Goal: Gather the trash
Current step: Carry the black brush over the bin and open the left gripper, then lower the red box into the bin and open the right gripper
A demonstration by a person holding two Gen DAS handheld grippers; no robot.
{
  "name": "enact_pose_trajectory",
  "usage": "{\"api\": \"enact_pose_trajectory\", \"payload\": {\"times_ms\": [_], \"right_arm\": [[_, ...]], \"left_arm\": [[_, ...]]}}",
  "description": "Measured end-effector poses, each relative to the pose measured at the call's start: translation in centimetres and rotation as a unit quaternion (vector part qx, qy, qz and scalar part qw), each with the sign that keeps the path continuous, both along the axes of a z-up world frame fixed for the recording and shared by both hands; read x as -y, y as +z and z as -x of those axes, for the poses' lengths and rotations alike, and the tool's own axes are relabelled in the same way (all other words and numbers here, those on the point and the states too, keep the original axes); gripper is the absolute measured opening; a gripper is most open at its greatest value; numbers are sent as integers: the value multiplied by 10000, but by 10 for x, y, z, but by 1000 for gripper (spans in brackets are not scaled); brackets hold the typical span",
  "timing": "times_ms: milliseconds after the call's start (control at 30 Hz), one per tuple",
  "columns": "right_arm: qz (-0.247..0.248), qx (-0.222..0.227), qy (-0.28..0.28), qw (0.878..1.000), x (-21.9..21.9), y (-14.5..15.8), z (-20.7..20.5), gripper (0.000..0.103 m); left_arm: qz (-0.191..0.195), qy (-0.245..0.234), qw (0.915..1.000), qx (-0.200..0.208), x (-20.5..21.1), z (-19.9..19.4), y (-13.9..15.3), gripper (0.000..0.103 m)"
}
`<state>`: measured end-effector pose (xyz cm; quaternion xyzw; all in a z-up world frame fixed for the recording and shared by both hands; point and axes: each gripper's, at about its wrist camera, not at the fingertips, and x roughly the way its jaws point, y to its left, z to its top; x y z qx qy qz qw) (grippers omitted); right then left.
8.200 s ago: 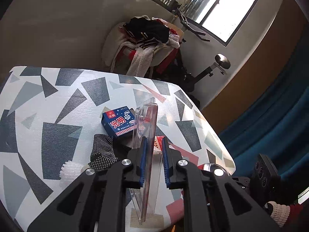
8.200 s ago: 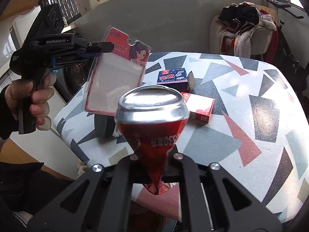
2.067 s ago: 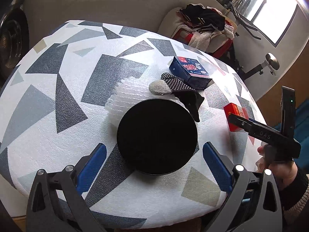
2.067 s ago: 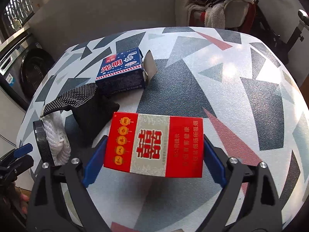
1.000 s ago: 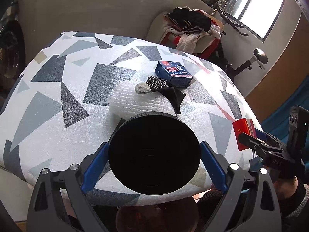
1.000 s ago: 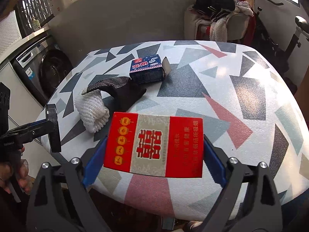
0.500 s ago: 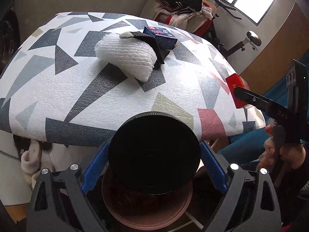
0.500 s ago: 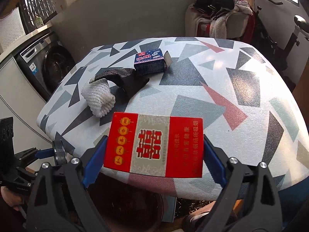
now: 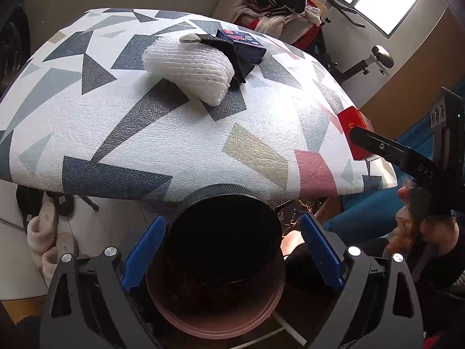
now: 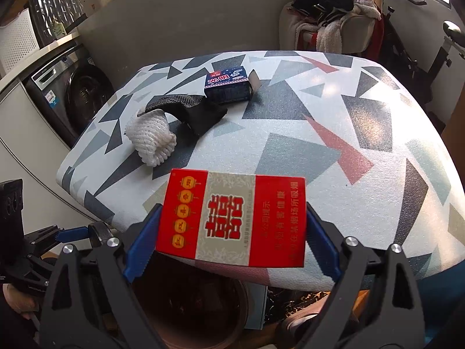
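The right tool [image 10: 231, 250] is clenched on one red cigarette pack [image 10: 232, 219], held flat by its two short ends between the blue pads [image 10: 142, 247]. The face of the pack carries a large red double-happiness character on a silver middle band, four gold lanterns down its left red panel, and columns of gold Chinese print on the right panel; the fine print is too small to read. The pack hangs just off the near edge of the worktop [image 10: 377, 122], above the round brown bin [image 10: 189, 314] on the floor.

The left tool [image 9: 229, 257] has its jaws spread, and one black round lid [image 9: 225, 238] with a ribbed rim sits between the blue pads, over the mouth of the same bin [image 9: 215, 317]. Whether the pads touch the lid cannot be told. In the left view the right tool's arm shows the letters "DAS".

Three things lie on the patterned worktop [image 9: 87, 122]: one dark blue box [image 10: 228, 85] with white Chinese characters on top and one end flap open, one black dotted sock [image 10: 189, 107] touching that box, and one white foam net sleeve [image 10: 151, 136] just beside the sock. A washing machine [image 10: 72, 93] stands beyond the worktop's left edge.
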<state>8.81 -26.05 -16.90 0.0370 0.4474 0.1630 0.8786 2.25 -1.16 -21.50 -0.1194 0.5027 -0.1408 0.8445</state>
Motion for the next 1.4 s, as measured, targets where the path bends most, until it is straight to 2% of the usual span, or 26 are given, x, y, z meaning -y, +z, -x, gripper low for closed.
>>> {"api": "enact_pose_trajectory", "payload": {"times_ms": [233,567,967,1200,1400], "right_arm": [[25,-21,42,10000,-4,-2,3,90],[146,-217,483,9985,-28,-16,18,90],[427,-638,1313,9884,-76,-43,46,90],[450,-799,1559,9835,-85,-51,51,91],[429,-922,1597,9819,-85,-55,49,96]], "left_arm": [[-45,118,9998,122,-5,-2,7,95],[-117,700,9958,575,-43,-5,37,96],[-82,1049,9930,540,-67,-2,38,96],[-39,1071,9931,479,-69,-3,34,96],[8,1093,9931,413,-69,-3,30,96]]}}
